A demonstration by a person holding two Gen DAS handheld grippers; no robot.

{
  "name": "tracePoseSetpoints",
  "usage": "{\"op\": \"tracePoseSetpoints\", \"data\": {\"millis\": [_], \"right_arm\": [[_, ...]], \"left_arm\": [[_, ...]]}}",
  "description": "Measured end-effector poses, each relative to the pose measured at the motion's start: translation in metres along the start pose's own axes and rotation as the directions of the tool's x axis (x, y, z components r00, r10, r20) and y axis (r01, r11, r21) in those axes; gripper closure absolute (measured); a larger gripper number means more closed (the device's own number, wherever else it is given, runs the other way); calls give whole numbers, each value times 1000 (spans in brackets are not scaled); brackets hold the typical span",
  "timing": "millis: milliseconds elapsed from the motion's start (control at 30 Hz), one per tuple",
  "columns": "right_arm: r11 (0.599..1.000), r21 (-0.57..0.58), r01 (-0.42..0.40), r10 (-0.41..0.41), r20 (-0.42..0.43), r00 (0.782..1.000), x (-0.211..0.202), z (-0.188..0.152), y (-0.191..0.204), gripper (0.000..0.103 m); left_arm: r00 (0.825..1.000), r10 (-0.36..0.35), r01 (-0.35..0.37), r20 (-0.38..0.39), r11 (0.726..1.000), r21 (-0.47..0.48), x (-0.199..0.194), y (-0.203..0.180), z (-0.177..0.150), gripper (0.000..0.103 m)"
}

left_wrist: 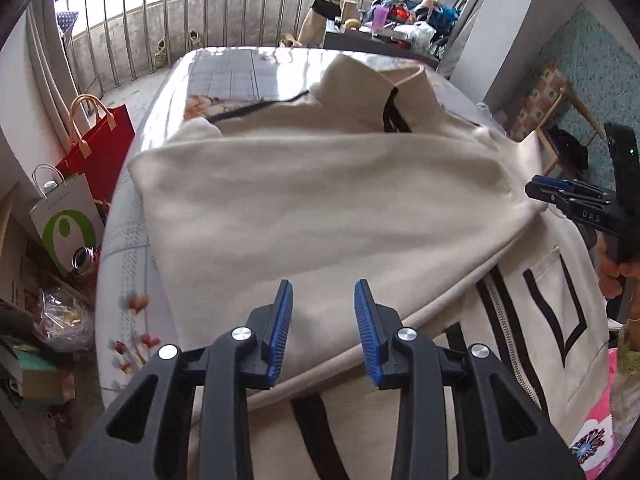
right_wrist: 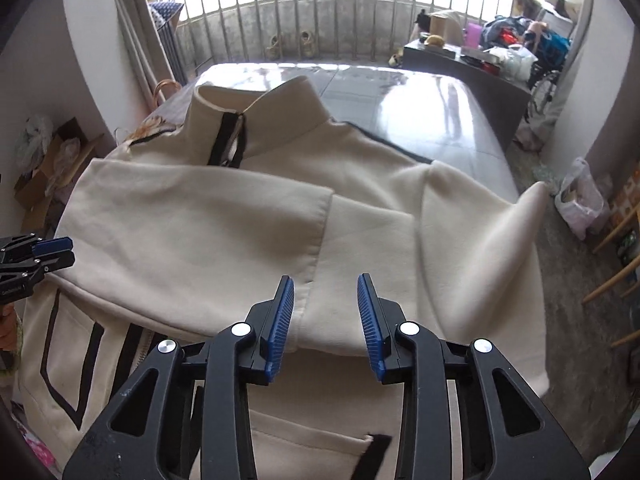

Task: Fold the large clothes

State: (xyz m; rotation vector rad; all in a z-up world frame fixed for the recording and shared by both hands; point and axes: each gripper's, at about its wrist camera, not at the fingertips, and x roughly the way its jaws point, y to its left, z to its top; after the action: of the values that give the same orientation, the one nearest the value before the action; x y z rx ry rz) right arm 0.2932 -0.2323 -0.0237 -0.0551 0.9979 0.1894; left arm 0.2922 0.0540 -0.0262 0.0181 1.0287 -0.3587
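Observation:
A cream fleece jacket [left_wrist: 320,208] with black trim and a zip lies front-up on a glossy table [left_wrist: 240,72]. Both sleeves are folded across its chest. It also shows in the right wrist view [right_wrist: 224,224], collar at the far end. My left gripper [left_wrist: 323,328] is open and empty just above the folded sleeve's lower edge. My right gripper [right_wrist: 326,320] is open and empty above the sleeve cuffs. The right gripper also shows at the right edge of the left wrist view [left_wrist: 568,196]. The left gripper also shows at the left edge of the right wrist view [right_wrist: 48,256].
A red bag [left_wrist: 100,140] and a white paper bag [left_wrist: 66,220] stand on the floor left of the table. A cluttered dark side table [right_wrist: 460,60] and a balcony railing [right_wrist: 340,20] lie beyond. Wooden chairs [right_wrist: 616,248] stand at the right.

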Motion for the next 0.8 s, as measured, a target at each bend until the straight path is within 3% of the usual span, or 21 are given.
{"op": "tracePoseSetpoints", "data": {"millis": [67,167,233,300,367,467,533,633,800], "right_arm": [[999,-17,43,-44,-59,997,16,-8,3,65],[998,-10,58,-58,-59,997,11,-14,2,58],[998,-10,62,-63,-67,996,9,-16,3,47],[996,-34,80,-83,-84,993,17,-18,6,27],[993,-24,114,-115,-62,991,17,-23,4,16],[994,71,84,-77,-90,993,21,-26,-12,8],[991,121,49,-39,-78,996,21,-28,-22,8],[994,98,46,-38,-78,996,21,-29,-22,8],[995,93,43,-39,-43,998,19,-32,-21,8]], "left_arm": [[999,16,-16,32,1000,-10,3,0,-7,68],[999,19,-19,35,1000,4,3,1,-13,68],[999,22,-23,36,1000,15,3,1,-13,67],[999,27,-28,33,999,21,3,0,-12,65],[999,16,-17,34,1000,26,4,-3,-12,53],[999,36,-38,31,996,77,7,-15,-13,36],[999,47,-48,12,994,99,10,-22,-16,19],[997,75,-73,-7,985,154,15,-32,-19,5],[994,107,-108,17,981,164,16,-36,-23,5]]}}
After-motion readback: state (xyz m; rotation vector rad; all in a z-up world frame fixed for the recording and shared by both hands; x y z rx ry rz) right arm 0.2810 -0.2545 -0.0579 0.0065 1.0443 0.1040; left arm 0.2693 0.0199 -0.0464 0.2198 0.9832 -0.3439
